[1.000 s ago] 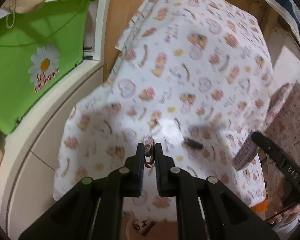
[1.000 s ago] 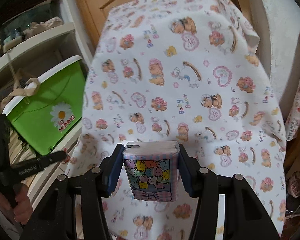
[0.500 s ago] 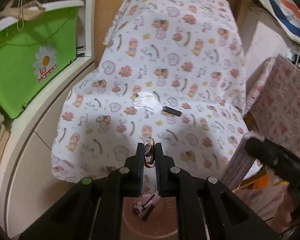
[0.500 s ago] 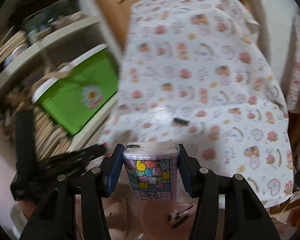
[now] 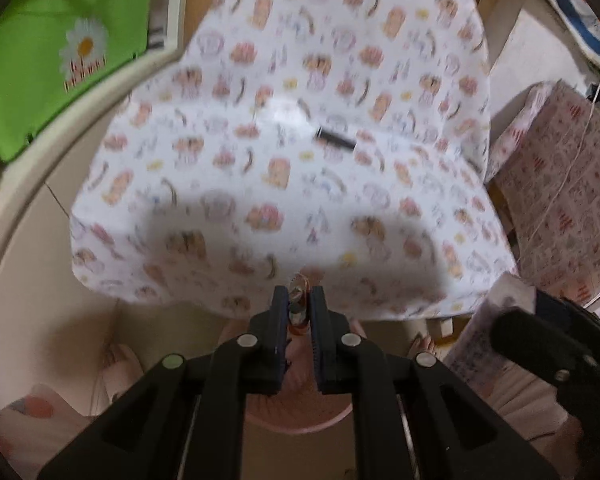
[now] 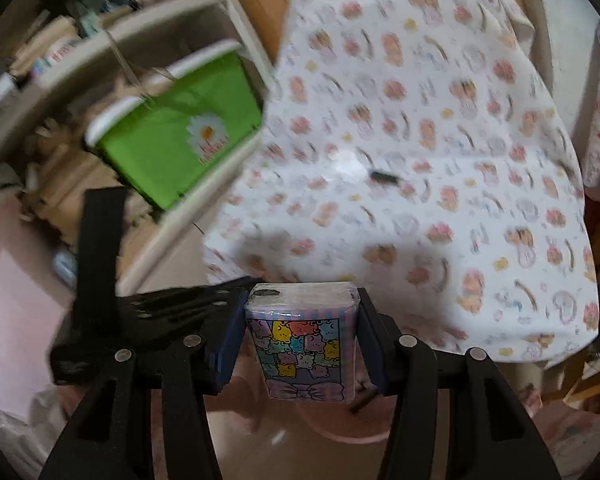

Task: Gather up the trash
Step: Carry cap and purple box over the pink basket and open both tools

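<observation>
the left gripper (image 5: 299, 312) is pinching a small scrap (image 5: 298, 294) between nearly closed fingers, hanging over the pink bin (image 5: 300, 412) at the bottom centre of its view. the right gripper (image 6: 300, 344) is clamping a tissue pack (image 6: 302, 340), its long axis upright, with that bin (image 6: 340, 424) directly below. a dark stick (image 5: 336, 139) and white scrap (image 5: 286, 112) are lying mid-frame on the patterned cloth (image 5: 380, 60); a green box (image 5: 40, 60) is sitting upper left.

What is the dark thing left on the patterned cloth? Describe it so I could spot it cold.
Start from the cartoon-print cloth over the table, right of the green box. Near its middle lies a short black stick, beside a crumpled white scrap. It is the only dark item on the cloth.
</observation>
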{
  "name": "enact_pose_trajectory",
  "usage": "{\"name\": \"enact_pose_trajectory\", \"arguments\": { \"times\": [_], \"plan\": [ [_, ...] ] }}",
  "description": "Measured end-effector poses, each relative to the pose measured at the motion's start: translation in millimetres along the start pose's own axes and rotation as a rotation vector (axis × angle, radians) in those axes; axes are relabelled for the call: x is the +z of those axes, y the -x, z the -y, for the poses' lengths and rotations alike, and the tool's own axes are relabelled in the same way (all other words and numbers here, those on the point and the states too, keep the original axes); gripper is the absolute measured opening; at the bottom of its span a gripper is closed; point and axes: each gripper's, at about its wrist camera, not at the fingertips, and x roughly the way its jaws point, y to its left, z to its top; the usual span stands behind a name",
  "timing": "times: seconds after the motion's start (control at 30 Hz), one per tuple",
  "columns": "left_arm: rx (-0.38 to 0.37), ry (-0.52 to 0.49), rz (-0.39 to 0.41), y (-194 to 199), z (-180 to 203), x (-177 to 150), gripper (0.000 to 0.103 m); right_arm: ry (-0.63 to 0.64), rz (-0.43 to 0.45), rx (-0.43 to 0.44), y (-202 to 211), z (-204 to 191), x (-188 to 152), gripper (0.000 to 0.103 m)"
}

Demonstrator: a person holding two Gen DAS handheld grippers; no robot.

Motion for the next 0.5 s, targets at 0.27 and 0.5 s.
{"name": "enact_pose_trajectory", "arguments": {
  "times": [0.27,0.5],
  "plan": [
    [0.004,0.106,-0.161,-38.9,-23.4,-21.8,0.009,-0.098,-0.208,0.039,-56.7,30.4,-26.1,0.055],
    [-0.058,0.158,-0.304,-79.3,-35.3,-39.5,0.009,-0.138,-0.315,-0.017,-104.3,45.7,-53.1,0.055]
  ]
}}
